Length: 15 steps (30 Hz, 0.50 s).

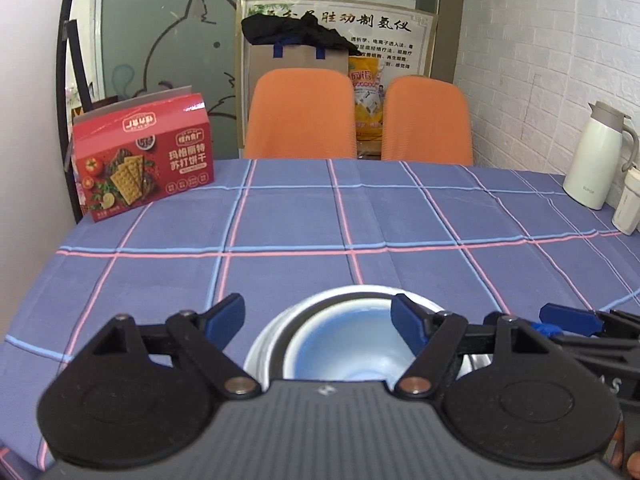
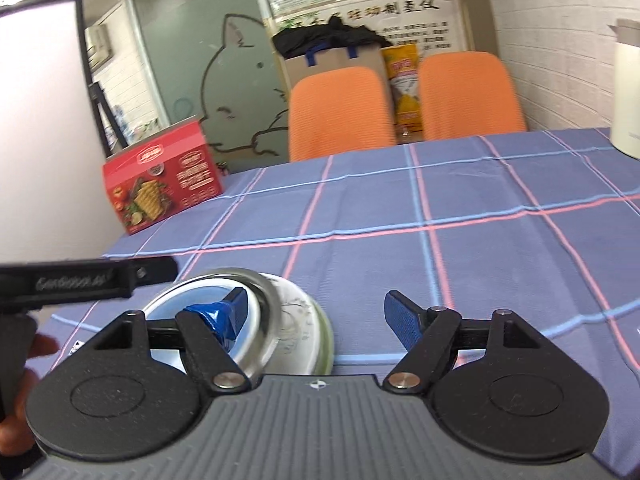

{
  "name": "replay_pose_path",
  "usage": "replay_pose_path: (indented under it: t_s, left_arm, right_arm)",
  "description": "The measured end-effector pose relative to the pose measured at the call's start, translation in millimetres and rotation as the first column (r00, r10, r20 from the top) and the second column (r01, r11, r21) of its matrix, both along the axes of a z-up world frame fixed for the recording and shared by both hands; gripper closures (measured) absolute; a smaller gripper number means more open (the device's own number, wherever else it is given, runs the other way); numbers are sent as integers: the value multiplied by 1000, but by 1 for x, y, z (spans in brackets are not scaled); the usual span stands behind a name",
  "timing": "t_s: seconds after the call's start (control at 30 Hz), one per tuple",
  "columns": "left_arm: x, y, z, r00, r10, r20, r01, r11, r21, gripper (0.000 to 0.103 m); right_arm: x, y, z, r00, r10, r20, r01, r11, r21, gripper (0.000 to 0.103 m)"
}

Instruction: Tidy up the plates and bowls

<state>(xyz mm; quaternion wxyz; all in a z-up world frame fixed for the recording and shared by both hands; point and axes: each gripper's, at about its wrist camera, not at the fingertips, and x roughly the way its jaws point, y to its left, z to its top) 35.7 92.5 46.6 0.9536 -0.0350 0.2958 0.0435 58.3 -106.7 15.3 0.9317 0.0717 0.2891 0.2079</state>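
A light blue bowl (image 1: 348, 340) sits nested in a steel bowl (image 1: 268, 340) on the checked tablecloth, close below me. In the right wrist view the steel bowl (image 2: 266, 316) rests in turn on a white patterned bowl (image 2: 306, 328) with a green edge. My left gripper (image 1: 318, 322) is open, hanging over the stack with its fingers either side of it and not pressing. My right gripper (image 2: 316, 316) is open too. Its taped left finger (image 2: 224, 316) hangs over the blue bowl (image 2: 168, 312), while its right finger (image 2: 400, 320) is clear of the stack, over bare cloth.
A red cracker box (image 1: 144, 160) stands at the table's far left corner. A white jug (image 1: 596, 156) and a small white cup (image 1: 628, 204) stand at the far right by the brick wall. Two orange chairs (image 1: 300, 116) (image 1: 428, 120) face the far edge. A hand (image 2: 20, 380) grips the left tool.
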Motion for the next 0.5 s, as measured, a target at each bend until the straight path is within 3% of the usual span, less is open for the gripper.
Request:
replay_pose_path:
  t_s: [0.33, 0.5]
  left_arm:
    - [-70, -37, -2, 998, -5, 56, 3, 999, 44, 29]
    - [-101, -47, -21, 999, -19, 28, 18, 999, 31, 29]
  right_arm:
    - [-32, -36, -6, 995, -103, 19, 102, 995, 21, 41]
    - [-56, -47, -17, 994, -106, 17, 105, 993, 44, 40]
